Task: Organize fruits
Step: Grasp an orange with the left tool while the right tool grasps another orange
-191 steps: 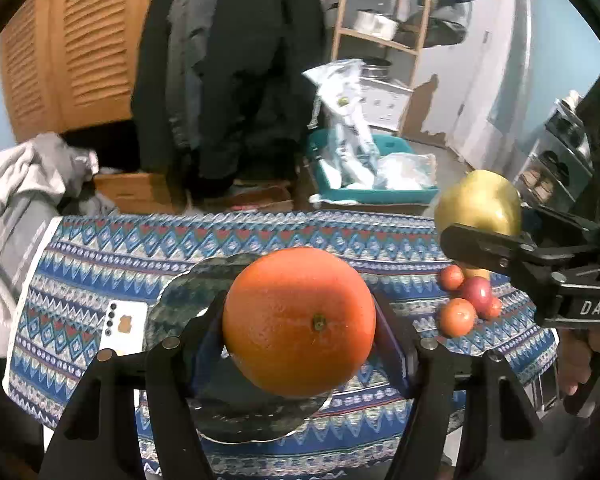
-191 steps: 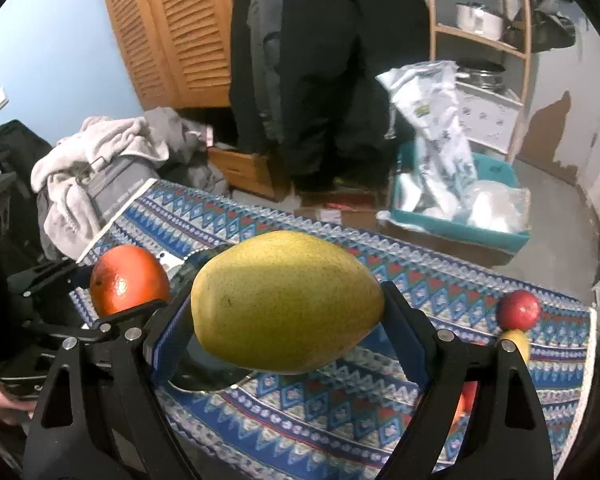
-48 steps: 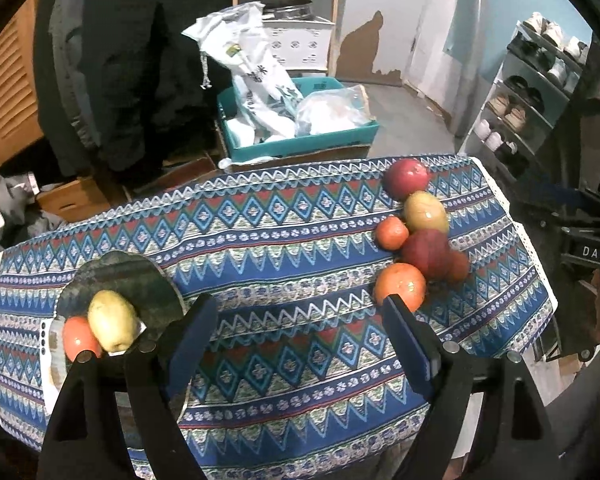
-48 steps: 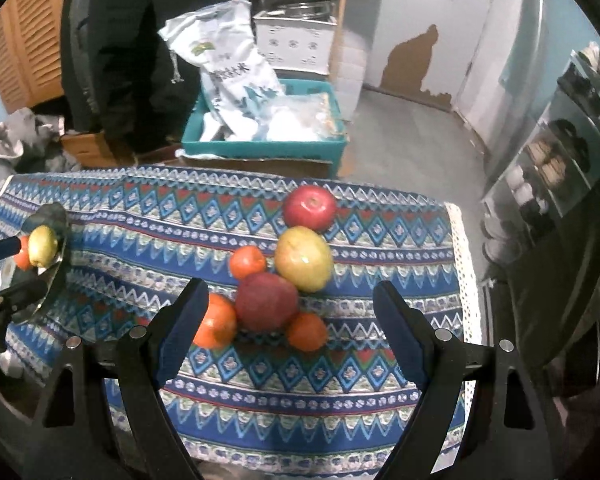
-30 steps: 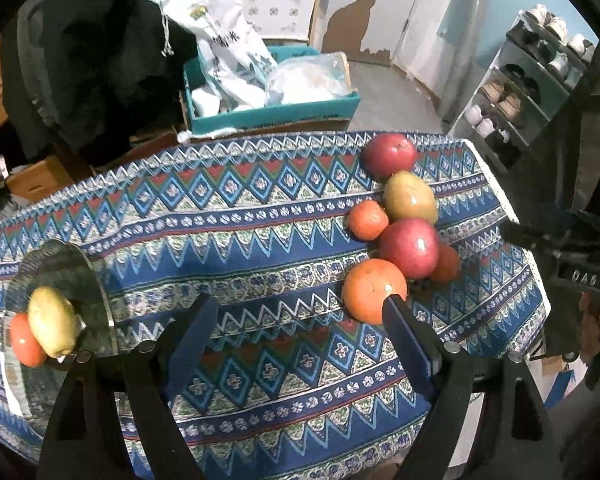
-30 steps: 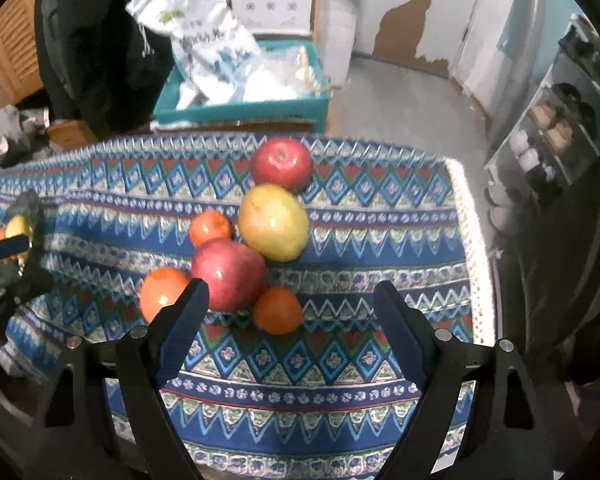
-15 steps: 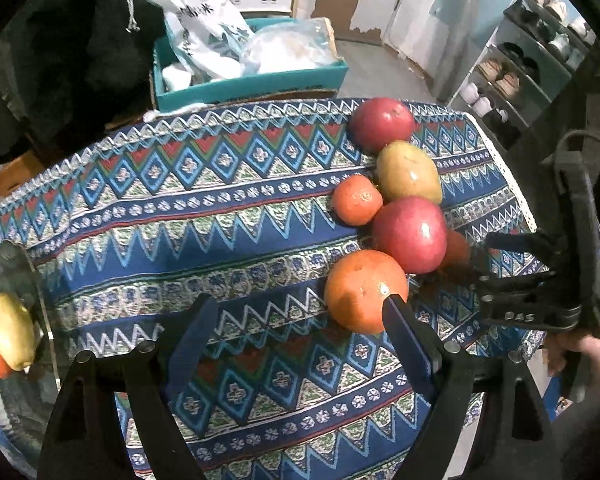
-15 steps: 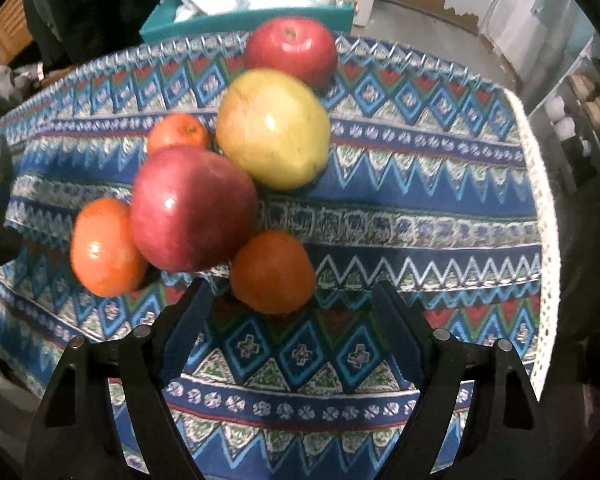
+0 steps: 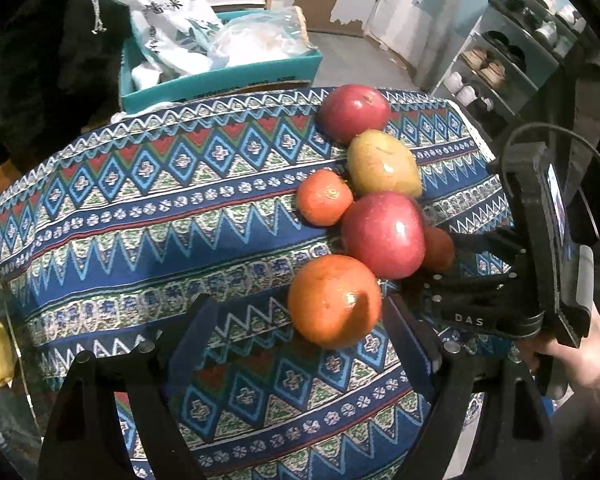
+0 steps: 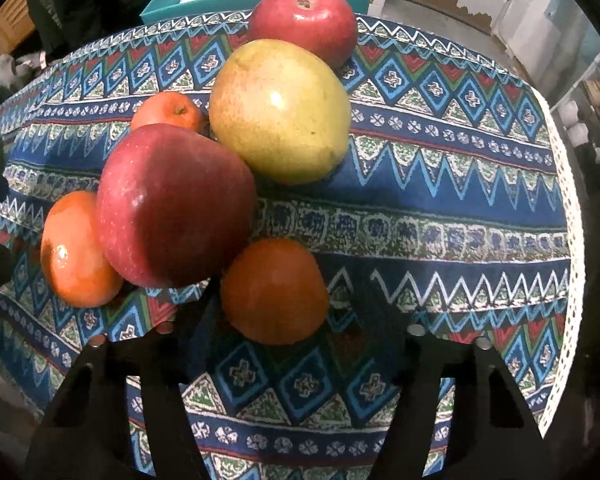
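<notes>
Left wrist view: left gripper [image 9: 300,312] spread wide over the patterned tablecloth [image 9: 140,216], large orange [image 9: 334,300] just inside its right finger, not pinched. Right wrist view: right gripper [image 10: 284,312] jaws have just been closing around the small orange [image 10: 274,290] beside the red apple [image 10: 176,208] and pear [image 10: 280,112]; pad contact can't be told.

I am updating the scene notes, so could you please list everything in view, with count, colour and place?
Apples: two, red, in the cluster.
Pears: two, yellow-green, one between the apples, one at the far left edge of the left view.
Oranges: four, around the apples.
Tablecloth: one, blue patterned, under the fruit.
Box: one, teal, on the floor beyond.
Shoe rack: one, grey, right.
Left tongs: open by an orange.
Right tongs: jaws just closing around an orange.
</notes>
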